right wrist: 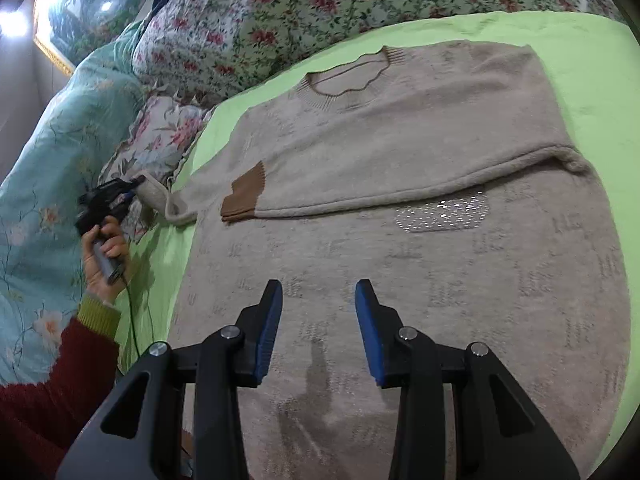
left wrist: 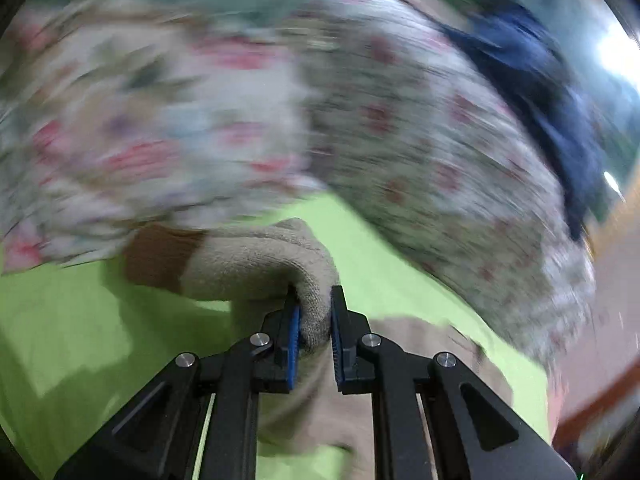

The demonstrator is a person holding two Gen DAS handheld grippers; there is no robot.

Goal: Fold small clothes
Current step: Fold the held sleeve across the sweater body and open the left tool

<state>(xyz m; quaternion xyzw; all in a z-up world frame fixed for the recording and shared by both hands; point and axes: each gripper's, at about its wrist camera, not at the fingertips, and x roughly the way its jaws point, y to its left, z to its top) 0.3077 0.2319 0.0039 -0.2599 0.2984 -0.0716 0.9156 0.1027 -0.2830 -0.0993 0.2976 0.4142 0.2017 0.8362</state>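
Observation:
A beige knit sweater [right wrist: 400,264] lies flat on the green sheet [right wrist: 580,60], neck at the far side. One sleeve with a brown cuff [right wrist: 244,196] is folded across the chest. My left gripper [left wrist: 314,320] is shut on the beige fabric of the other sleeve [left wrist: 256,260], lifted off the sheet; it also shows in the right wrist view [right wrist: 132,188] at the sweater's left edge. My right gripper [right wrist: 318,320] is open and empty, hovering over the sweater's lower body.
Floral quilts and pillows [right wrist: 280,12] are piled along the far and left side of the bed. A teal floral blanket [right wrist: 48,168] lies at the left. The left wrist view is motion-blurred. A framed picture [right wrist: 88,8] hangs on the wall.

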